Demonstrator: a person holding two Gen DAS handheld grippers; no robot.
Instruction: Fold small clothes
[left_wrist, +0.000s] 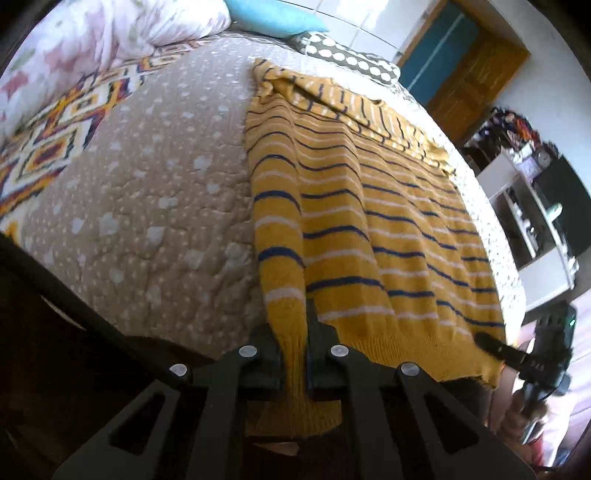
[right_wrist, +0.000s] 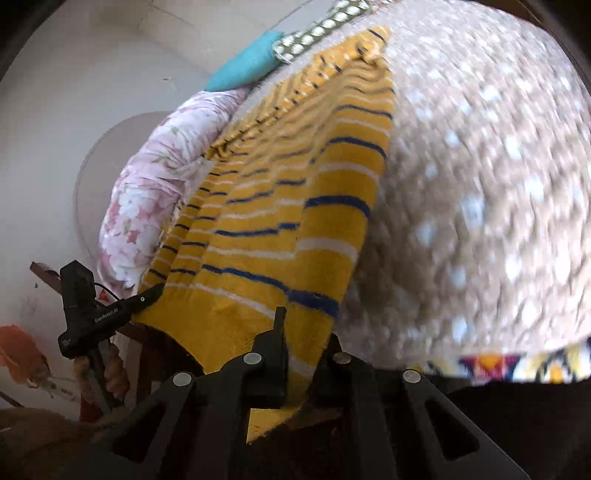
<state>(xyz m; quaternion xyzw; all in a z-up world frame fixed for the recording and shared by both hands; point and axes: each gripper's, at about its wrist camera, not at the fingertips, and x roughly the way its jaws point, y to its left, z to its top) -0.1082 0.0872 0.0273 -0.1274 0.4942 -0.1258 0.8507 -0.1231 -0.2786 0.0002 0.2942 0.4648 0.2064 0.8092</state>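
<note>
A yellow knit sweater with navy and white stripes (left_wrist: 369, 229) lies spread on the bed; it also shows in the right wrist view (right_wrist: 280, 206). My left gripper (left_wrist: 295, 350) is shut on a sleeve cuff at the sweater's near left edge. My right gripper (right_wrist: 299, 354) is shut on the sweater's edge near the hem. The right gripper also shows in the left wrist view (left_wrist: 495, 345), pinching the hem corner. The left gripper shows in the right wrist view (right_wrist: 147, 295) at the other hem corner.
The bed has a tan dotted quilt (left_wrist: 155, 192). A floral duvet (left_wrist: 92, 40), a turquoise pillow (left_wrist: 273, 18) and a polka-dot pillow (left_wrist: 351, 59) lie at its head. A patterned blanket (left_wrist: 55, 144) lies at left. A white shelf unit (left_wrist: 528, 206) and a wooden door (left_wrist: 469, 70) stand at right.
</note>
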